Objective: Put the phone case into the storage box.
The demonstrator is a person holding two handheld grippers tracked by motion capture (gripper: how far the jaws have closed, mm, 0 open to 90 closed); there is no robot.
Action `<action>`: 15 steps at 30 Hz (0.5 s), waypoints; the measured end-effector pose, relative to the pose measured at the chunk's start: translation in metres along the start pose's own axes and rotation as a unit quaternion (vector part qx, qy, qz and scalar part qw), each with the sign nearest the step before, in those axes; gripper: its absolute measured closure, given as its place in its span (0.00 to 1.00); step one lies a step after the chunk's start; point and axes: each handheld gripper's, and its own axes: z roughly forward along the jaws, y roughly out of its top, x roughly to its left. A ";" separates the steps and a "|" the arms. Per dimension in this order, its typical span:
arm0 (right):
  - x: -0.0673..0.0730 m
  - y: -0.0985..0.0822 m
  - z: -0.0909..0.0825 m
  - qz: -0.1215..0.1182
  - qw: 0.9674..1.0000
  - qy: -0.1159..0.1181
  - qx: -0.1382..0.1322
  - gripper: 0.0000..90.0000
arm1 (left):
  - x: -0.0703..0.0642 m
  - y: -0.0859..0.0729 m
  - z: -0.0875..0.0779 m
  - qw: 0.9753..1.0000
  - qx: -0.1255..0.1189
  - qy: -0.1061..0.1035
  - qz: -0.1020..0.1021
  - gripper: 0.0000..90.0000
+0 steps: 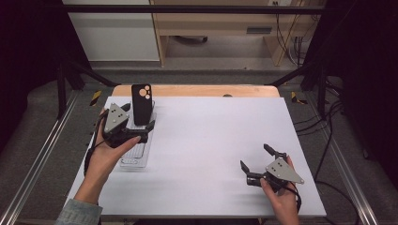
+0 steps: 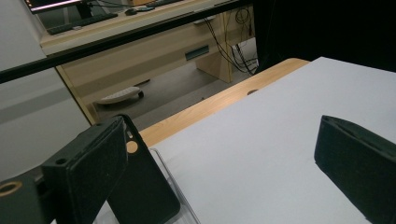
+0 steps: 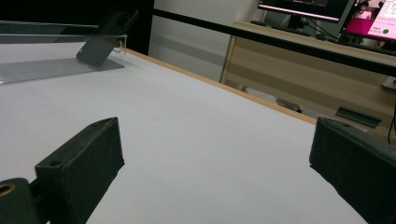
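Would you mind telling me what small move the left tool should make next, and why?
Probably shift the left tool sideways toward the black phone case until the case sits between its jaws. They are open, and the case leans upright in the clear tray beside one jaw, ungripped. The right tool waits open, far away.

Black phone case [image 1: 141,104] upright in clear tray [image 1: 136,157], left gripper [image 1: 139,125] seemingly just beside it, right gripper [image 1: 254,159] well apart

White sheet [image 1: 211,140] covers table; wood edge [image 1: 197,90] shows at 12 o'clock. Beyond it, also 12: light wood desk [image 1: 220,23]. White cabinet [image 1: 112,33] at 11, cable bundle [image 1: 291,42] at 1. Yellow-black tape marks [image 1: 95,97] on floor at 10 and 2. Right gripper view: lit monitors [image 3: 327,9] on desk, approx. 1 o'clock.
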 end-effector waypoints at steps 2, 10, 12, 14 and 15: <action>0.000 0.000 0.000 0.000 1.000 0.000 0.000 0.04 | 0.001 0.000 -0.003 1.000 -0.003 0.000 -0.005 0.03; 0.000 0.000 0.000 0.000 1.000 0.000 0.001 0.04 | 0.011 -0.003 -0.016 0.999 -0.028 0.013 -0.017 0.03; 0.000 0.000 0.000 0.000 1.000 0.000 0.001 0.04 | 0.013 -0.003 -0.020 0.999 -0.033 0.018 -0.020 0.03; 0.000 0.000 0.000 0.000 1.000 -0.001 0.001 0.04 | 0.016 -0.004 -0.024 0.999 -0.032 0.019 -0.028 0.03; 0.000 0.000 0.000 0.001 1.000 -0.001 0.001 0.04 | 0.017 -0.005 -0.025 0.999 -0.034 0.020 -0.030 0.03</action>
